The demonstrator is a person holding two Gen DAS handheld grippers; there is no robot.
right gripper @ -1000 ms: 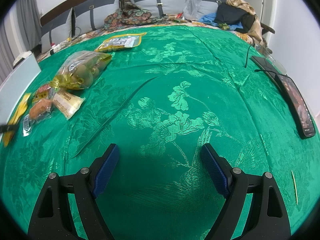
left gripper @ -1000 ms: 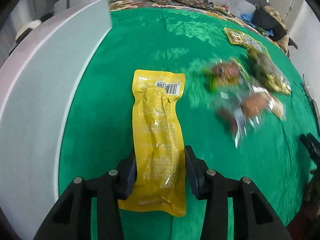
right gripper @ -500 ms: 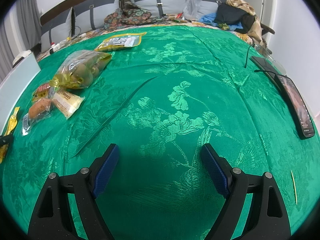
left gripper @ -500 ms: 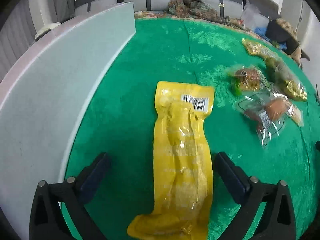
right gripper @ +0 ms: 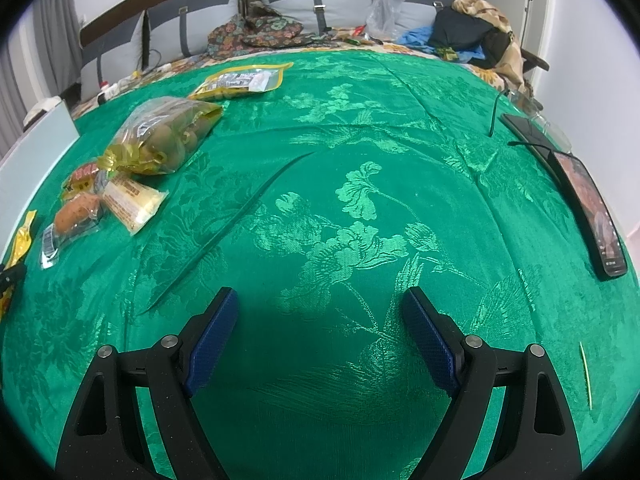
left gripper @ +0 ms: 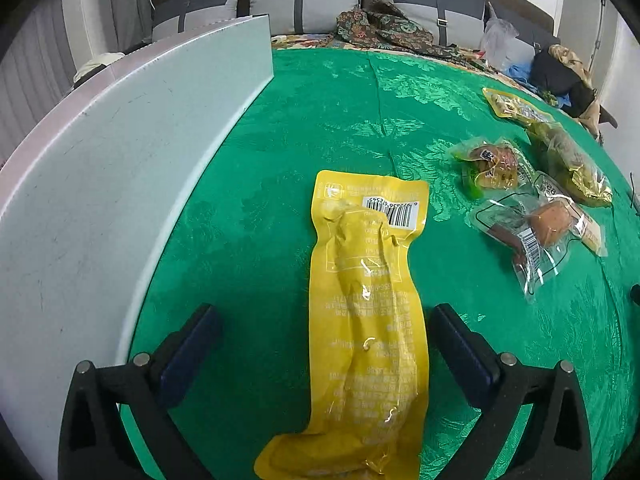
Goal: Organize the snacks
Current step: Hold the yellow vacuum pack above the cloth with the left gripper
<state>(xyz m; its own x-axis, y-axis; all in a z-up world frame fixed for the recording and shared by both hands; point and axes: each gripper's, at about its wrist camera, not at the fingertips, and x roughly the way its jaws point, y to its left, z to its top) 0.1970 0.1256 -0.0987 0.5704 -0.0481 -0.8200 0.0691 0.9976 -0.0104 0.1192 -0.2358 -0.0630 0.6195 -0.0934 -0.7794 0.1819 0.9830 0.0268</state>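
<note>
A long yellow plastic snack pack with a barcode at its far end lies flat on the green flowery cloth, right between the fingers of my left gripper. My left jaws have just been opening; now they stand wide and the pads do not touch the pack. Just to the left is a big pale grey flat board. To the right, a bit farther off, lies a clear wrapped brown bun, a small clear pack with red and green print, a see-through bag of green round fruits and a flat yellow pouch farthest away. My right gripper hangs over bare cloth, jaws wide with nothing in them. A black phone lies at the right edge.
</note>
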